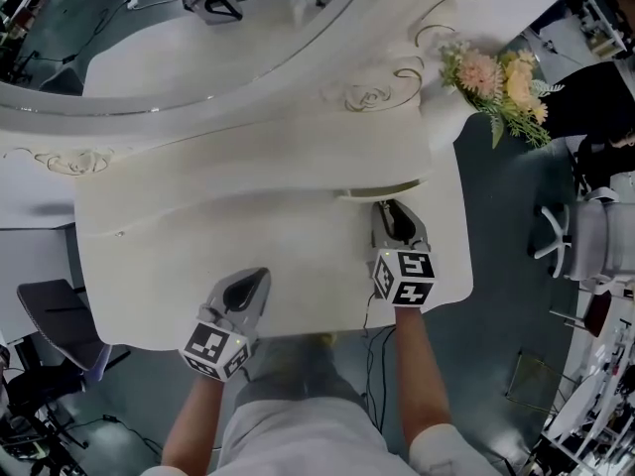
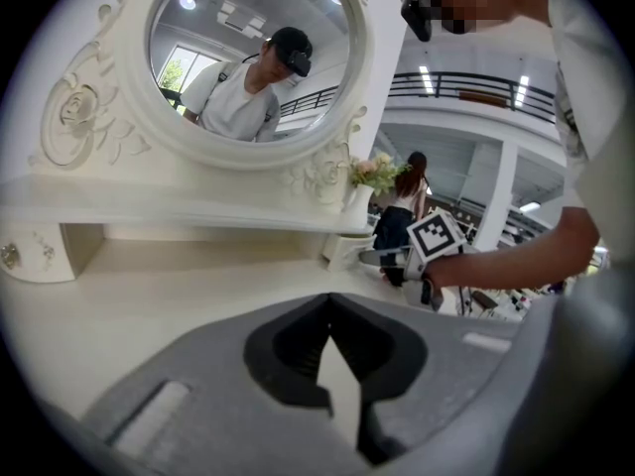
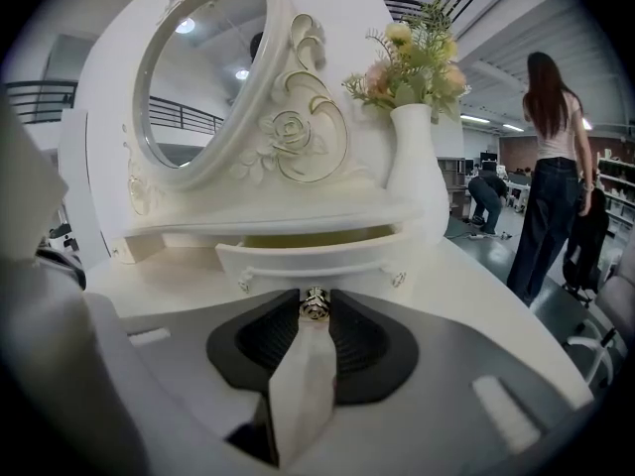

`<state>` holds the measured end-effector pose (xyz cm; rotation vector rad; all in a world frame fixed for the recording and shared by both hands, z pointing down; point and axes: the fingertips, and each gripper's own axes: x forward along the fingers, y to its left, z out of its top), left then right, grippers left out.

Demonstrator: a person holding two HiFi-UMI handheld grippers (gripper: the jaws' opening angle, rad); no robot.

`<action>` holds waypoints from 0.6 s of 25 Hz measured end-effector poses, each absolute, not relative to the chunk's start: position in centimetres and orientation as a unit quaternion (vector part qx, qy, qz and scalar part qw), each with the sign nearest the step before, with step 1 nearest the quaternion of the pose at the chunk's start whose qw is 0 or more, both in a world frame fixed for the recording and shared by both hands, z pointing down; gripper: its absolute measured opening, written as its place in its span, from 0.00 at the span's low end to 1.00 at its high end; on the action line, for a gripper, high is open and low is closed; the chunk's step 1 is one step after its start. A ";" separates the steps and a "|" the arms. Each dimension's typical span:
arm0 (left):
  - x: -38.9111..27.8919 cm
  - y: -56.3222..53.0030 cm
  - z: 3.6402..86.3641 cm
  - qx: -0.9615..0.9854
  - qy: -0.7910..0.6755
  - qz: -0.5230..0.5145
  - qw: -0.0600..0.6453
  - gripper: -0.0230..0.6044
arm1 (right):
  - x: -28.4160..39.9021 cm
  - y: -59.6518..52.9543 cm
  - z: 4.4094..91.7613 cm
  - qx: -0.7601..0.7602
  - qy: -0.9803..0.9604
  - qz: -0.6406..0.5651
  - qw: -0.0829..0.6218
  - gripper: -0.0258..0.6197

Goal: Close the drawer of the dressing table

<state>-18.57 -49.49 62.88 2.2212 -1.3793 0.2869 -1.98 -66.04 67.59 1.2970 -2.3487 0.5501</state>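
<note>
The white dressing table [image 1: 159,266] has a small curved drawer [image 3: 317,256] under its upper shelf, pulled out a little so a dark gap shows above its front. In the head view the drawer [image 1: 382,191] sits at the right of the tabletop. My right gripper [image 3: 315,303] points straight at it, its jaws shut on the drawer's small metal knob [image 3: 315,308]. From the head camera, this right gripper [image 1: 389,208] touches the drawer front. My left gripper [image 1: 260,276] hovers over the tabletop's front edge, shut and holding nothing [image 2: 329,300].
An oval mirror [image 1: 198,28] in a carved frame stands behind the shelf. A white vase of flowers [image 3: 415,157] sits on the table's right end. A person [image 3: 551,167] stands off to the right. Chairs [image 1: 60,325] stand on the floor beside the table.
</note>
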 end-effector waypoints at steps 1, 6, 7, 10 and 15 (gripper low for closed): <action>-18.6 -49.5 63.0 0.817 -0.507 0.106 0.254 0.03 | -2.1 -66.2 67.6 0.463 -0.841 0.197 0.199 0.18; -18.5 -49.7 63.6 0.817 -0.506 0.102 0.258 0.03 | -2.6 -67.1 67.5 0.463 -0.843 0.197 0.191 0.18; -18.4 -49.7 63.7 0.817 -0.505 0.102 0.259 0.03 | -2.7 -67.3 67.5 0.462 -0.843 0.198 0.190 0.18; -18.5 -49.7 63.5 0.816 -0.508 0.099 0.259 0.03 | -2.9 -67.9 67.4 0.462 -0.845 0.200 0.183 0.18; -19.1 -49.5 63.4 0.812 -0.515 0.097 0.257 0.03 | -3.5 -68.9 67.4 0.466 -0.840 0.203 0.189 0.18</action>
